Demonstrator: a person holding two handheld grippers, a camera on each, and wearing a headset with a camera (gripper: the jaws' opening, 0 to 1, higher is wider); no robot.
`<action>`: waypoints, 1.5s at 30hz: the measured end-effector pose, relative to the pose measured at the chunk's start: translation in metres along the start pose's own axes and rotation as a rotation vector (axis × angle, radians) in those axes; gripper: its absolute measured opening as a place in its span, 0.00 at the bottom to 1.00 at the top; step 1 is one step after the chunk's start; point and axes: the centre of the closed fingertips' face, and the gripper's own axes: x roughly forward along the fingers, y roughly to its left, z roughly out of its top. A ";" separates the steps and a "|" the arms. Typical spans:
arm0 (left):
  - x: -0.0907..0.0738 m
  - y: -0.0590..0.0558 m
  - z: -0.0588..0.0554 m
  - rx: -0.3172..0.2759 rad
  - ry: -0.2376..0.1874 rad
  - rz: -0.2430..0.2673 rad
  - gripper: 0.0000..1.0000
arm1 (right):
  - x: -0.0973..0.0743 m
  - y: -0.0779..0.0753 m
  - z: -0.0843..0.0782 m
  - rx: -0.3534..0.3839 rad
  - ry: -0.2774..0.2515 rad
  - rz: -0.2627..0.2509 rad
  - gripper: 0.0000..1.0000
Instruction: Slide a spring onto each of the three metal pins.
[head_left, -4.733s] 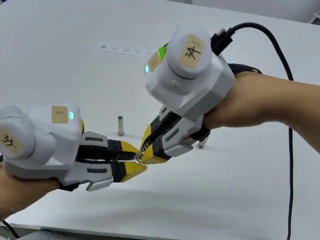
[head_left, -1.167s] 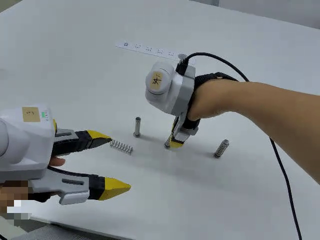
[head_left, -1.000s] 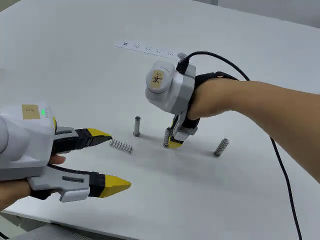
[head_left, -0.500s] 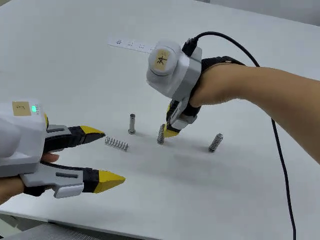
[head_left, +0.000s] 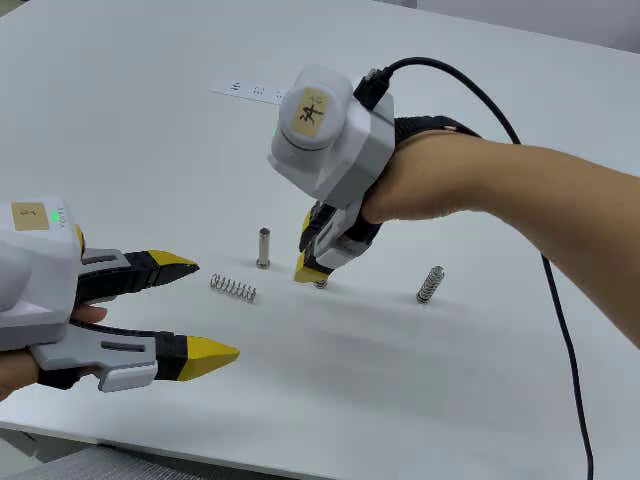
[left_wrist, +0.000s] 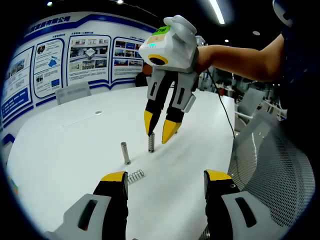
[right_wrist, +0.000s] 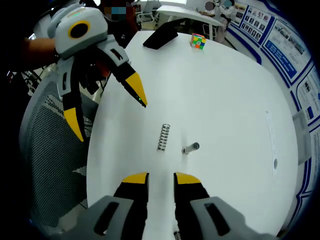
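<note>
Right claw (left_wrist: 158, 133), slightly open and empty, had lifted off the second sprung pin (left_wrist: 151, 142) (one bare pin (left_wrist: 125, 152) remained).

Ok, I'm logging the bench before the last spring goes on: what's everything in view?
Sprung pins: two, silvery, one under the right gripper, one further right.
Bare pin: one, grey, upright, left of those.
Loose spring: one, silvery, lying near the bare pin.
Table: one, white.
Cube: one, multicoloured, far along the table.
Cable: one, black, from the right gripper.
Left gripper: one, white, yellow tips, open, low left.
Right gripper: one, same colours, open.
</note>
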 end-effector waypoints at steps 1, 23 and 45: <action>-0.001 0.000 0.000 -0.001 0.000 0.001 0.63 | 0.003 0.001 0.003 0.007 -0.010 0.003 0.20; -0.009 0.006 -0.008 -0.011 0.022 0.022 0.62 | 0.066 -0.010 0.017 0.162 -0.085 -0.026 0.16; -0.007 0.005 -0.014 -0.016 0.032 0.020 0.61 | 0.069 -0.005 0.004 0.138 -0.046 -0.011 0.11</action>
